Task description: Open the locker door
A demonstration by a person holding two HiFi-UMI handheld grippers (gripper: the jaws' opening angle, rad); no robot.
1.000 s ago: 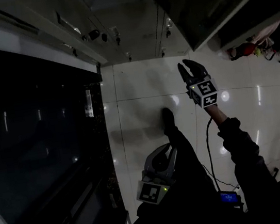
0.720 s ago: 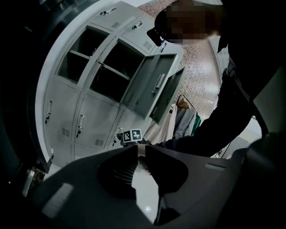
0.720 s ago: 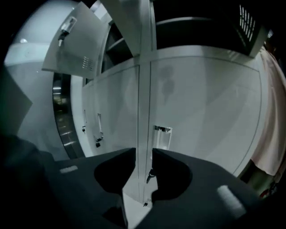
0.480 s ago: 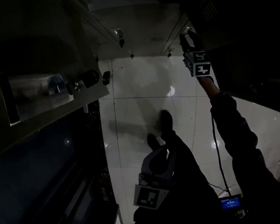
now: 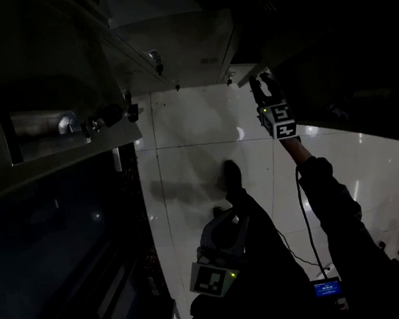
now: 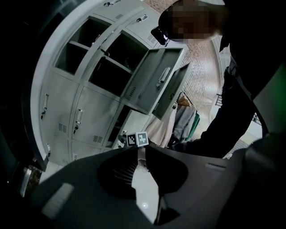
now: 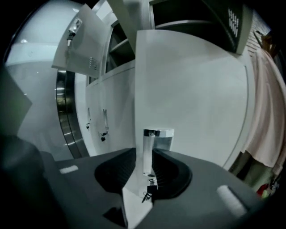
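In the right gripper view a pale locker door (image 7: 196,89) fills the picture. Its upright chrome handle (image 7: 149,142) stands between the jaws of my right gripper (image 7: 145,153), which are closing around it. A sliver of door still shows between the handle and the left jaw. A small key bunch (image 7: 146,194) hangs below the handle. In the dim head view my right gripper (image 5: 264,87) is stretched out at the edge of a dark door (image 5: 317,48). My left gripper (image 5: 229,226) hangs low by the person's leg, its jaws together with nothing in them (image 6: 140,150).
The left gripper view shows a grey bank of lockers (image 6: 76,112) with two upper doors (image 6: 154,82) swung open and clothes (image 6: 185,118) hanging beyond. A second row of lockers (image 5: 54,132) stands at the head view's left. A glossy tiled floor (image 5: 185,164) lies between.
My right gripper has risen from over the floor to the locker door and come round its handle. The head view has turned. The left gripper has barely moved.
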